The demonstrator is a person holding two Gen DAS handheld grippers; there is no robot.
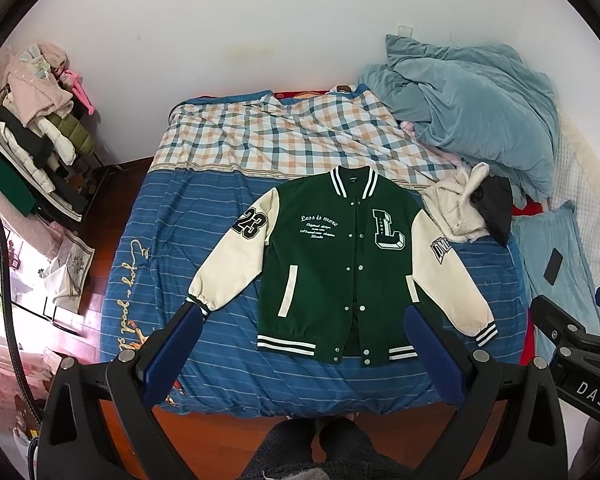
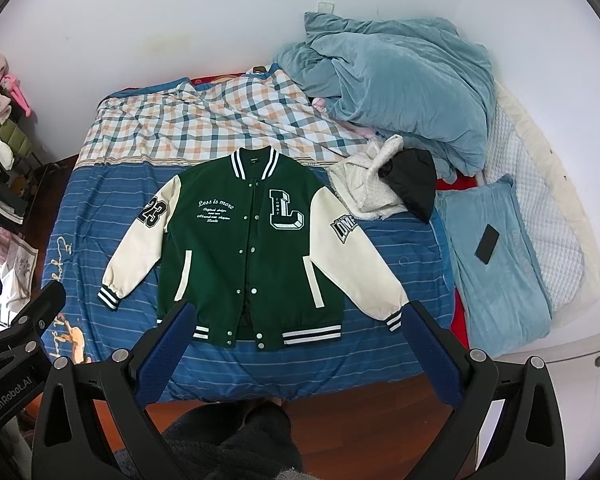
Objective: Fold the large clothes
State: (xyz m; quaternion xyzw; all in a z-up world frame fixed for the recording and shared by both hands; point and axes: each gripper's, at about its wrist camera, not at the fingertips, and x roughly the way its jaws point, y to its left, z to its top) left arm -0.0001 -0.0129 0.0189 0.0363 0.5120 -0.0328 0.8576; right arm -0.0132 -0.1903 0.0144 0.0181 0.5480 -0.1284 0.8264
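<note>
Both claws (image 1: 304, 320) (image 2: 300, 320) agape, above jacket (image 1: 340, 260)

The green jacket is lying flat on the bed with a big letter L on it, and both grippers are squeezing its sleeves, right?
Not quite. The green jacket does lie flat on the bed with its L, but the left gripper and right gripper are open, holding nothing, as both wrist views show.

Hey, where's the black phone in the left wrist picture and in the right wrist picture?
Left wrist view: the black phone lies far right, on the light blue pillow, right of the varsity jacket.
Right wrist view: the phone lies right of centre on the same pillow.
Shared landmark: the jacket's white L patch.
</note>
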